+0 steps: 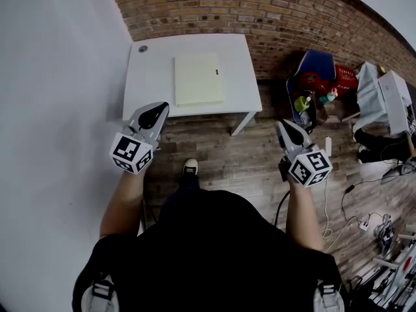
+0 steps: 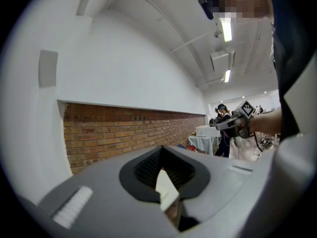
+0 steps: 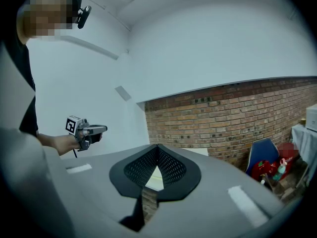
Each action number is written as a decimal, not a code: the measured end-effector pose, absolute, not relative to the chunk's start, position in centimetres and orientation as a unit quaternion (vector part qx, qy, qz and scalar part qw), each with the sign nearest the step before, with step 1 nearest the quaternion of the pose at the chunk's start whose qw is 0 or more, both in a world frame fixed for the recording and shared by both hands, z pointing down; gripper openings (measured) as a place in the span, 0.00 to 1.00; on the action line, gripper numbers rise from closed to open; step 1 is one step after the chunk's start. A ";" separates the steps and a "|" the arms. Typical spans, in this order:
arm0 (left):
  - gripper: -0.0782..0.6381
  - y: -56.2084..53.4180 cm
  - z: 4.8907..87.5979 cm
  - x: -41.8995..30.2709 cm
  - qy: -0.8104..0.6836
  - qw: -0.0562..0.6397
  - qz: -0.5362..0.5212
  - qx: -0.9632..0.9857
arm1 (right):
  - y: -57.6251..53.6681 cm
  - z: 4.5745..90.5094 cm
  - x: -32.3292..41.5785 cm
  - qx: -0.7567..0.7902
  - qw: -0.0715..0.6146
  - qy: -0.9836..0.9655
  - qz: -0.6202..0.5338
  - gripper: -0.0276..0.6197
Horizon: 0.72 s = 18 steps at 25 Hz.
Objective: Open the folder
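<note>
On the white table [image 1: 153, 64] against the brick wall [image 1: 273, 12], the pale cream folder [image 1: 199, 78] lies flat and closed. It sits roughly in the middle of the top, with its long edges running away from the person. Both grippers are held out short of the table, over the wooden floor [image 1: 221, 155], and neither touches the folder. The left gripper [image 1: 158, 109] has its tip just at the table's near left corner, with the folder ahead and to its right. Its jaws are pressed together with nothing between them. The right gripper [image 1: 283, 126] sits off past the table's near right corner, well apart from the folder, which lies ahead and to its left. Its jaws meet at the tips too, and they hold nothing.
</note>
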<state>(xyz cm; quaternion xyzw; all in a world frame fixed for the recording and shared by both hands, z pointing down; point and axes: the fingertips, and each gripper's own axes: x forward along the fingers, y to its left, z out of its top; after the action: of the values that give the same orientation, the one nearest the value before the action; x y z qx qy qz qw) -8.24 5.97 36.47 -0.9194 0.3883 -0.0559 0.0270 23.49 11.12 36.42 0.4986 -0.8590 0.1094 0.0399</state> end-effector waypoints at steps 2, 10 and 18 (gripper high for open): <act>0.11 5.2 36.6 -8.3 0.386 0.027 -0.057 -0.921 | 10.6 36.5 23.4 0.501 0.040 -0.858 0.110 0.05; 0.11 1.8 37.2 -8.7 0.383 0.020 -0.059 -0.922 | 7.4 36.8 22.8 0.505 0.040 -0.855 0.113 0.05; 0.11 -1.2 37.5 -8.4 0.377 0.015 -0.062 -0.924 | 4.6 37.0 23.3 0.513 0.040 -0.850 0.114 0.05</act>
<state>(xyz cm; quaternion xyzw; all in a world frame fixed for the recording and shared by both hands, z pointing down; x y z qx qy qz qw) -8.43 -1.18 37.53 -0.9239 0.3773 -0.0618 0.0151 23.33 4.57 36.96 0.5130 -0.8498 0.1144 0.0403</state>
